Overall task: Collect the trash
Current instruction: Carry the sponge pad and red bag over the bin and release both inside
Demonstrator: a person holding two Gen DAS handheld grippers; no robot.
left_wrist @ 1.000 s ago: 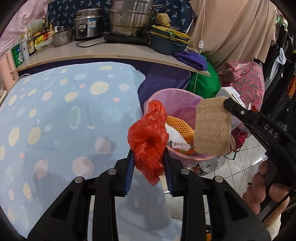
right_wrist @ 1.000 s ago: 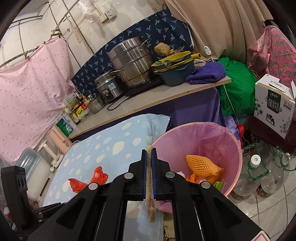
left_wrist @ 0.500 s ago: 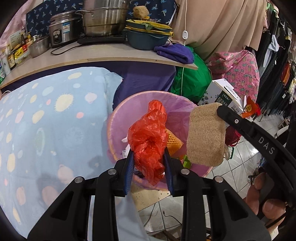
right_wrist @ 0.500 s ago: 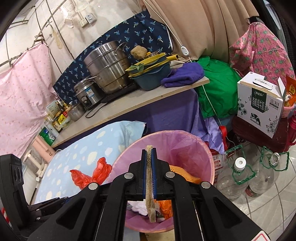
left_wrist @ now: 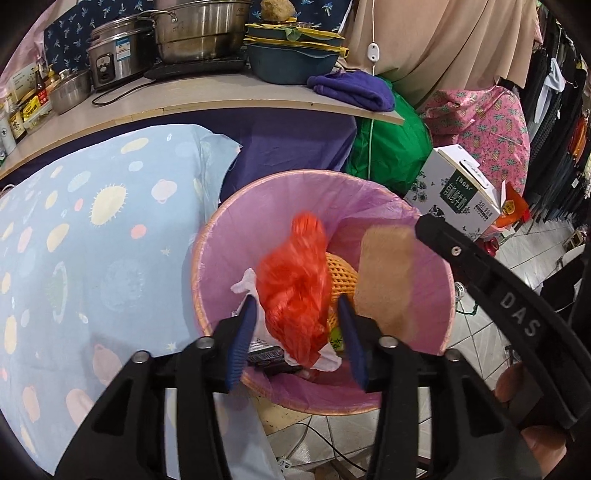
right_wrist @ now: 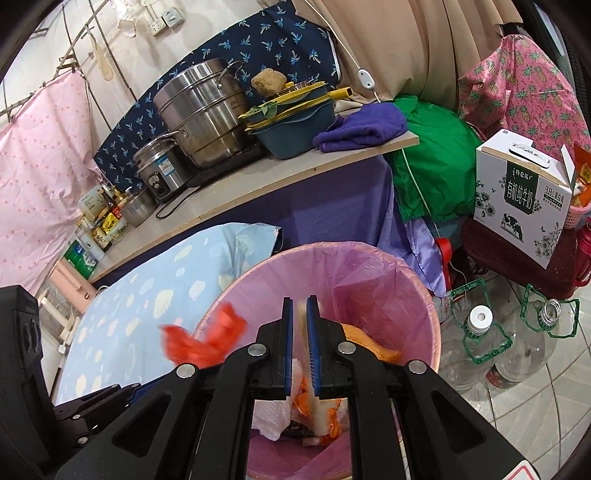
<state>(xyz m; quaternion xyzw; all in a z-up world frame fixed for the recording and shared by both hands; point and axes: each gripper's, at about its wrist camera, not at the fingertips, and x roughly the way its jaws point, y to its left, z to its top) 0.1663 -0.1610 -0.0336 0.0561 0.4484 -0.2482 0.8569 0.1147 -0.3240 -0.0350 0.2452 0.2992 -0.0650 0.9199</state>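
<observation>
L gripper (left_wrist: pixel 295 325) over the pink-lined bin (left_wrist: pixel 229 229), pointing down into it. Jaws apart, have just been opening; red plastic bag (left_wrist: pixel 295 291) sits between the blue pads (left_wrist: pixel 242 339) but blurred, pads no longer pressing it. Bag looks to brush the L pad side; gap shows on the R pad side. Bag is directly above the bin contents: orange foam net (left_wrist: pixel 341 275) just behind it, white tissue (left_wrist: pixel 245 282) to its L, dark wrapper (left_wrist: pixel 266 356) below near the L pad.

R gripper (right_wrist: pixel 302 343) also above the bin, just R of the L one. Jaws have just been opening, a narrow slit only; thin tan scrub pad (right_wrist: pixel 302 314) stands edge-on between the pads, blurred. Cannot tell if pads still touch it. In L wrist view the scrub pad shows flat face, hanging from the R gripper's finger over the bin's R half, beside the red bag, not touching it.

Person's fingers (left_wrist: pixel 517 384) on R gripper handle, lower R of L view.

Surroundings: blue spotted cloth (left_wrist: pixel 92 240) to L of bin; counter (left_wrist: pixel 207 99) beyond w/ steel pots (left_wrist: pixel 199 29), rice cooker (left_wrist: pixel 114 59), purple towel (left_wrist: pixel 354 88). White carton (right_wrist: pixel 524 192) and clear water jugs (right_wrist: pixel 476 350) R of bin on tiled floor.
</observation>
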